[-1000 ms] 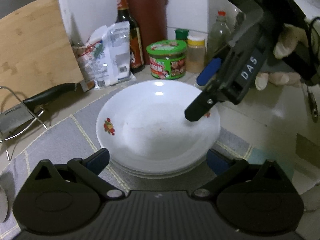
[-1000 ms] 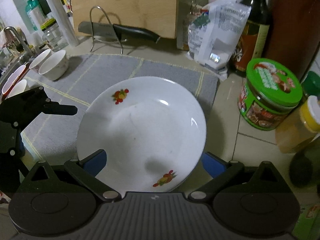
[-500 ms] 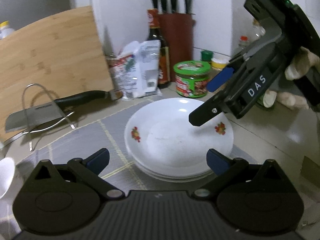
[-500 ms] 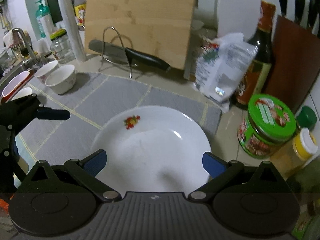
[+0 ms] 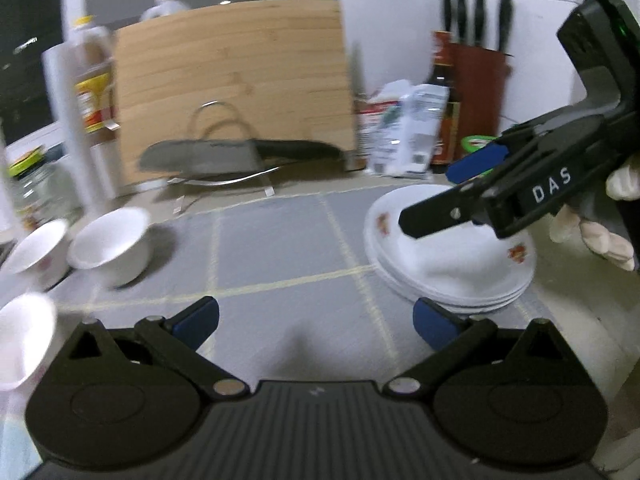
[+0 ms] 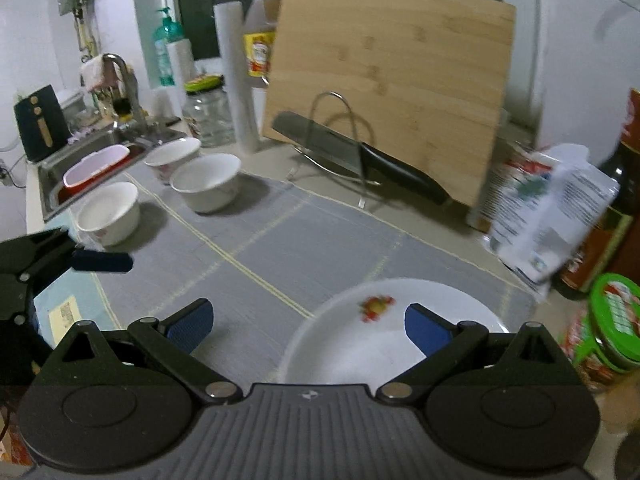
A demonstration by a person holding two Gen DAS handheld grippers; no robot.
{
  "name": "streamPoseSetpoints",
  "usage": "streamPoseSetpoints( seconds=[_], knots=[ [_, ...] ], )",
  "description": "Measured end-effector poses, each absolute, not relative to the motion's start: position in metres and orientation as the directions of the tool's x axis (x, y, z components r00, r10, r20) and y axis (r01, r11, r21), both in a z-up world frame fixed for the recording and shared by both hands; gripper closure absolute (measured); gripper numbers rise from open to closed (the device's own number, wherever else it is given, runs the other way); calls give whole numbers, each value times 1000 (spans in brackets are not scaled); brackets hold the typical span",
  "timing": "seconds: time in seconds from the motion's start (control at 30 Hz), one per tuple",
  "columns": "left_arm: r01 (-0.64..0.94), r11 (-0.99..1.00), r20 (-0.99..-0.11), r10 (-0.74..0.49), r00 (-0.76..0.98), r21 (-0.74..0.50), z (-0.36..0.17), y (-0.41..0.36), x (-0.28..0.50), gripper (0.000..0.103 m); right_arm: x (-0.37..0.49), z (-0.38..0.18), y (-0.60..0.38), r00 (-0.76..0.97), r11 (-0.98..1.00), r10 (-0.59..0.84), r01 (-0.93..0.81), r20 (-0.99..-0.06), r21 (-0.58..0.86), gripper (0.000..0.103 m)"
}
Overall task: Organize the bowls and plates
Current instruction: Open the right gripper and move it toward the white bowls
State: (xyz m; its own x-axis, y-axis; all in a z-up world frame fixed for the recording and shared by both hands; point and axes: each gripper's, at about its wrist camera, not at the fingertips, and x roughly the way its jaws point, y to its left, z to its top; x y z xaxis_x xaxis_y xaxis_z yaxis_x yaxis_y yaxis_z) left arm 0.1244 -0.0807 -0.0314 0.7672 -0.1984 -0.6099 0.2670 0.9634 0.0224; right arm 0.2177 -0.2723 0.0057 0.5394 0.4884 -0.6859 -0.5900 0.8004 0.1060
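Observation:
A stack of white plates [image 5: 452,268] with fruit prints sits on the grey mat at the right. The top plate [image 6: 360,348] lies just beneath my right gripper [image 6: 308,326], which is open and holds nothing. Seen from the left wrist, the right gripper [image 5: 430,196] hovers over the stack with its jaws apart. Three white bowls [image 6: 206,186] [image 6: 174,156] [image 6: 108,212] stand at the mat's left end near the sink. My left gripper [image 5: 316,320] is open and empty above the mat, between the bowls [image 5: 110,244] and the plates.
A bamboo cutting board [image 6: 392,92] leans at the back behind a cleaver on a wire rack [image 6: 360,160]. Bags, a sauce bottle [image 5: 440,96], a green-lidded jar [image 6: 612,332] and a knife block crowd the right. The sink [image 6: 96,160] holds a pink-rimmed bowl; a glass jar and a paper roll stand beside it.
Both grippers have lifted and drawn back from the plate stack. The left wrist view has swung left, so the bowls have come into sight. The plates have stayed put.

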Motion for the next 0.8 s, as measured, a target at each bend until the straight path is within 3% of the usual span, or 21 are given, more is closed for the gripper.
streamPoseSetpoints(
  seconds=[0.3, 0.8],
  knots=[
    [124, 992, -619, -81, 781, 26, -38, -16, 107, 1, 206, -3, -216, 527, 773, 514, -626, -677, 100, 0],
    [118, 993, -636, -75, 768, 25, -56, 110, 105, 1, 192, -17, -98, 517, 804, 465, -587, -719, 98, 0]
  ],
)
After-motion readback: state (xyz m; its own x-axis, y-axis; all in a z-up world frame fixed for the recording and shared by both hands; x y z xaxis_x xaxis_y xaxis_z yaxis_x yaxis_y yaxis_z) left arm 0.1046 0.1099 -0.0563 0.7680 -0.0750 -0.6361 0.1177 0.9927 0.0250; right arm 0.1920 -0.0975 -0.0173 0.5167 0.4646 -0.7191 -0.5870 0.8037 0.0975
